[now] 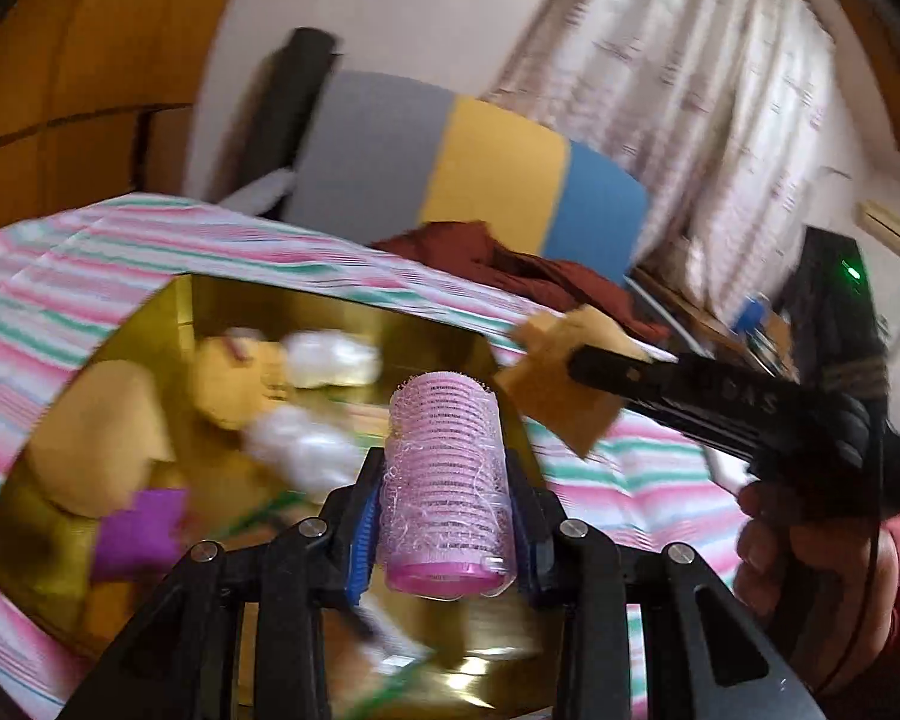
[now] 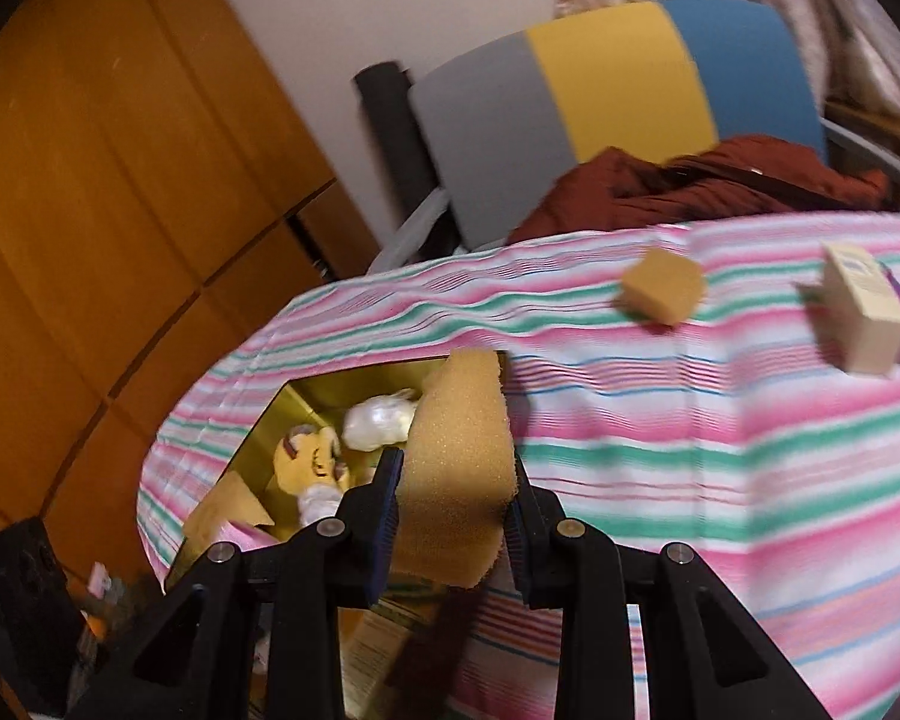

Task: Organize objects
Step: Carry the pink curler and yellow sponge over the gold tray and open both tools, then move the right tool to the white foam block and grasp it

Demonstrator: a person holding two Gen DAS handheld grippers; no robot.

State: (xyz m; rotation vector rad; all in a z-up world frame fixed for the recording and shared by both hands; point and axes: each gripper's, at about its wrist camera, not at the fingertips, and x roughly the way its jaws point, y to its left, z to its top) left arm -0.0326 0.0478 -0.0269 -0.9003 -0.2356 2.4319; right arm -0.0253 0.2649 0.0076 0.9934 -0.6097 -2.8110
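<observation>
The left gripper [image 1: 447, 516] clamps a pink hair roller [image 1: 444, 492] above the gold box [image 1: 306, 306]. The right gripper [image 2: 455, 516] squeezes a tan sponge [image 2: 459, 456] beside that box. Farther off, 1 sponge cube [image 2: 663, 291] and a small carton [image 2: 864, 315] lie on the striped cloth [image 2: 720, 450].

A striped cloth [image 2: 720, 450] in pink, green and white is covering the supporting surface, which could be a bed or a table. A gold box [image 1: 222, 306] is sitting open on this cloth and is holding several blurred things. In the right wrist view, a small tan sponge cube [image 2: 663, 291] and a cream carton [image 2: 864, 318] are lying on the cloth, well apart from the box.
</observation>
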